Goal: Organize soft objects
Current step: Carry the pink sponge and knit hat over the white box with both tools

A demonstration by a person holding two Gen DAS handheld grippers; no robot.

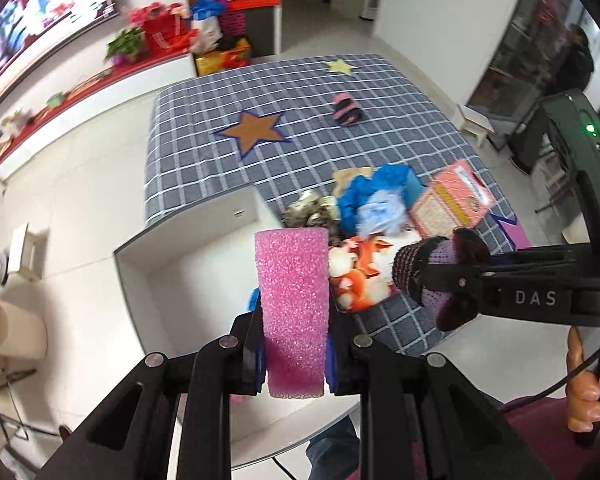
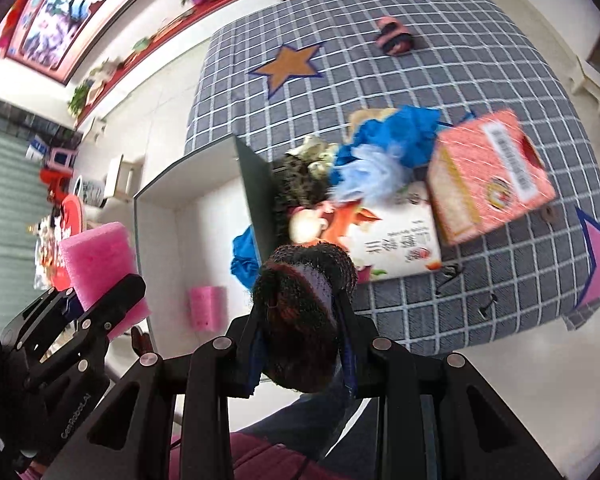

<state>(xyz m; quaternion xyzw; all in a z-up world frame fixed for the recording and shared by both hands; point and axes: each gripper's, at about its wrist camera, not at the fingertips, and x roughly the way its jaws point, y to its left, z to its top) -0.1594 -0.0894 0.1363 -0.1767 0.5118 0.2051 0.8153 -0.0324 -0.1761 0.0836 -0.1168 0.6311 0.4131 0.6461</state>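
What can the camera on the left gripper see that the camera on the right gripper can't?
Only the left view shows a hand holding the right gripper.

Only the right view shows a second pink sponge lying inside the white box.

Both show the left gripper shut on a pink sponge, the right gripper shut on a dark knit roll, and the checked cloth.
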